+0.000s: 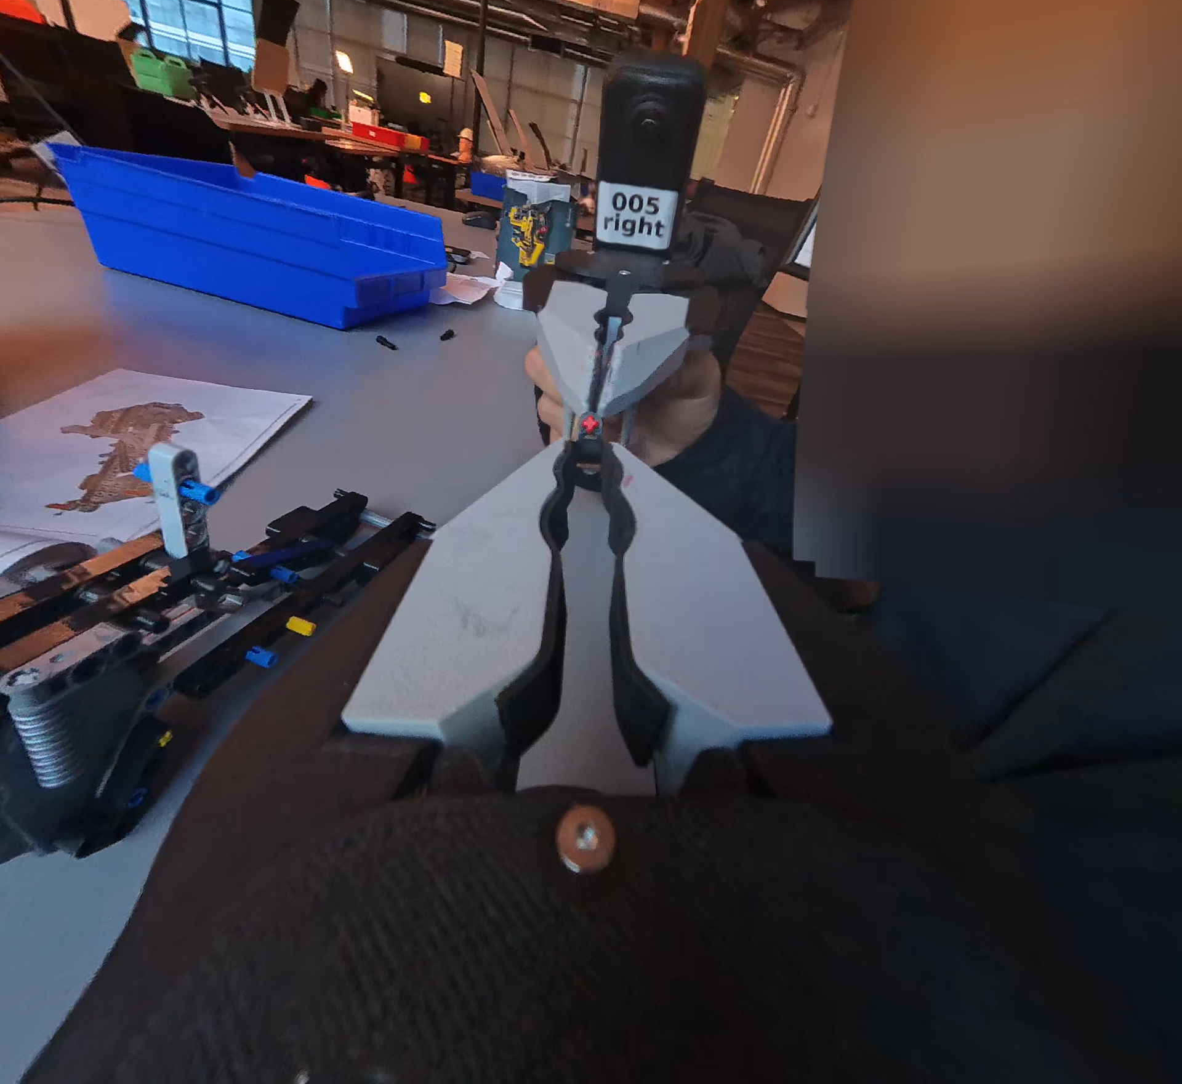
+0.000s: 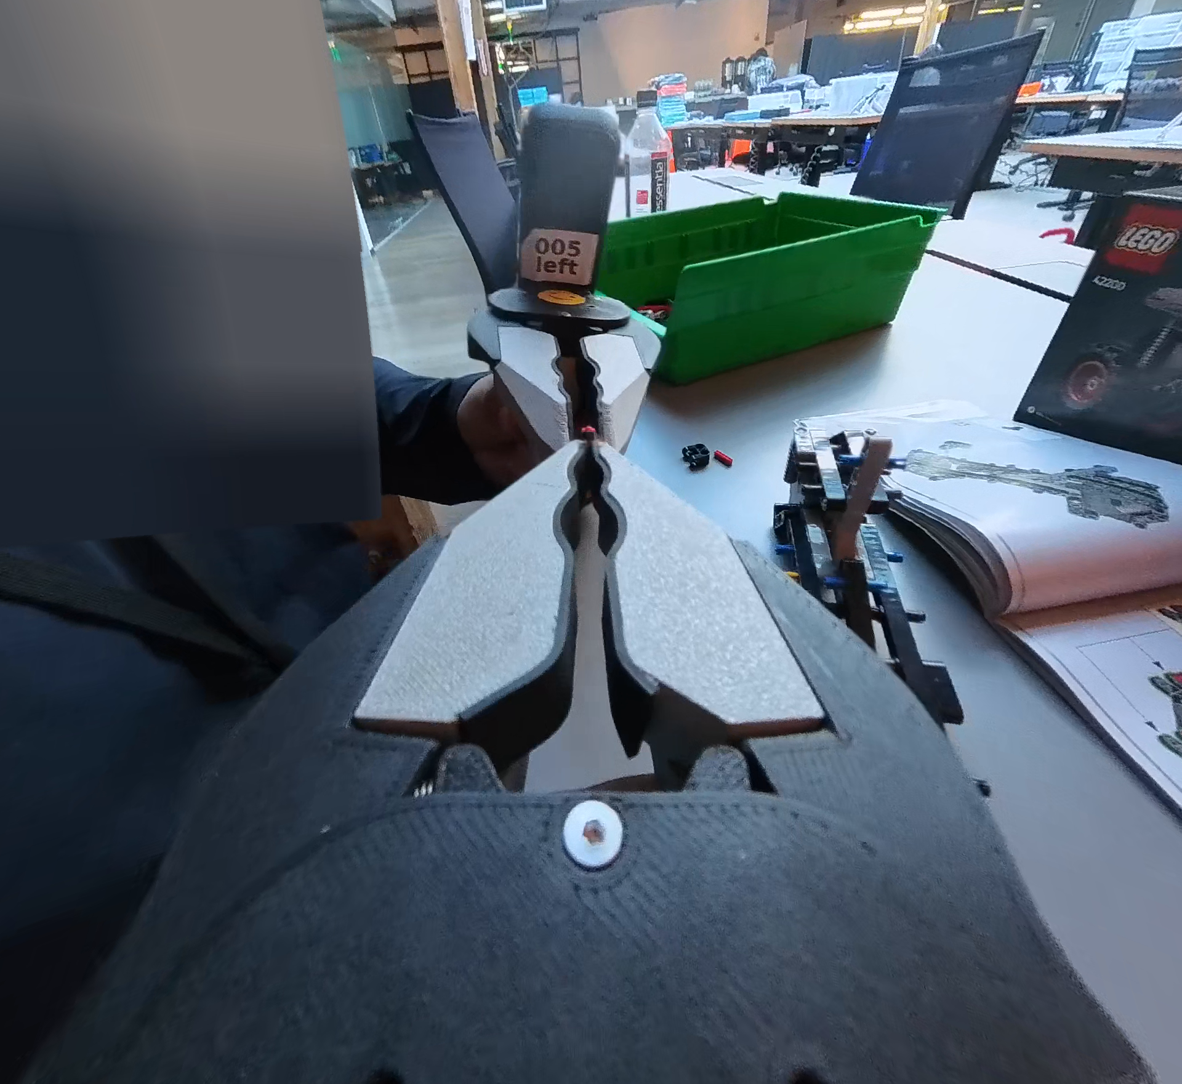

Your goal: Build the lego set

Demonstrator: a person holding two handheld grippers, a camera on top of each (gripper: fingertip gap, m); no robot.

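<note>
My two grippers meet tip to tip above the grey table. My left gripper is shut on a small black connector piece. My right gripper is shut on a small red axle pin, whose cross-shaped end faces the black piece. The pin shows as a red dot in the right wrist view. Pin and connector are very close; I cannot tell if they touch. The partly built black lego frame with blue and yellow pins and an upright grey beam lies beside the grippers; it also shows in the right wrist view.
An open instruction booklet lies by the frame. A blue bin stands behind it; a green bin and the lego box stand on the other side. Loose black pieces and a red pin lie on the table.
</note>
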